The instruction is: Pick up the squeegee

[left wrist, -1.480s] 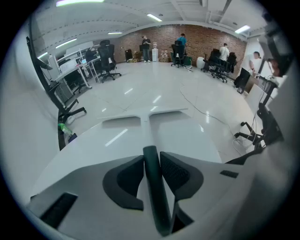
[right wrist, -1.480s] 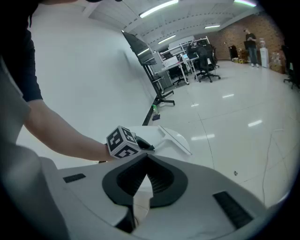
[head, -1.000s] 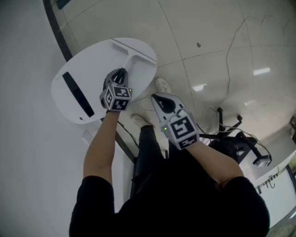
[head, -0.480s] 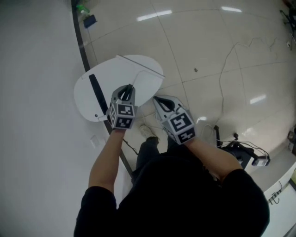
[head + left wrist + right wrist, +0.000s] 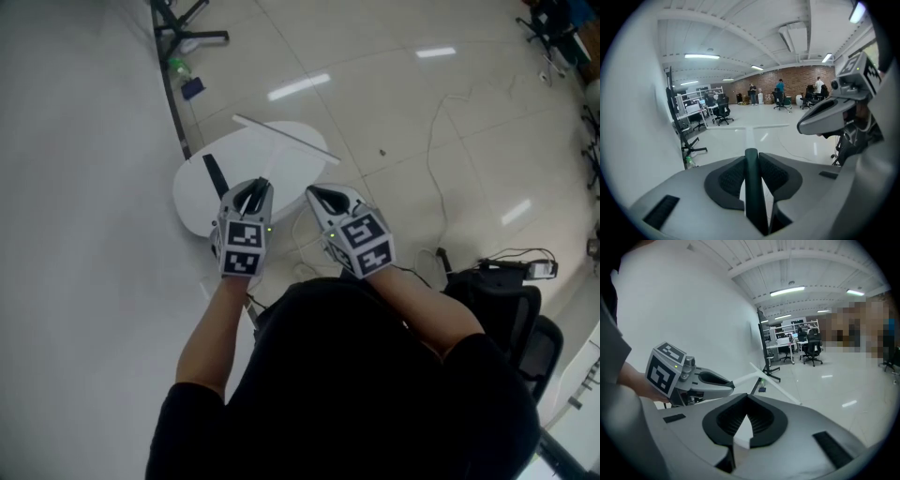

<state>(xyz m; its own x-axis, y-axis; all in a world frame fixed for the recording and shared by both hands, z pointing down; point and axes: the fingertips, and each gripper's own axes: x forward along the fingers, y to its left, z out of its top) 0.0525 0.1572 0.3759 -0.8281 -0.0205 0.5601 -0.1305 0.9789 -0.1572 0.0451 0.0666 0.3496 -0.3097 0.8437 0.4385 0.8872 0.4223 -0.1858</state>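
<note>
While the person is standing over a white round tabletop (image 5: 194, 202) in the upper middle of the head view, the left gripper (image 5: 258, 186) is clamping the squeegee (image 5: 281, 137) by its dark handle. In the left gripper view both pads are pressing against that handle, one on each side. The squeegee's white shaft is running straight out from the jaws toward the top of the frame, and its long thin blade is lying crosswise at the far end, so the tool is forming a T. In the head view the blade is showing over the tabletop's upper right edge. A black strip (image 5: 216, 175) is lying on the tabletop, left of the shaft. The right gripper (image 5: 320, 194) is hovering just beside the left one, to its right, not touching the squeegee. Its jaws are meeting at the tips with nothing between them. A thin cable (image 5: 439, 131) is trailing across the glossy tiled floor at the upper right, and a black office chair (image 5: 506, 305) is standing at the lower right.
</note>
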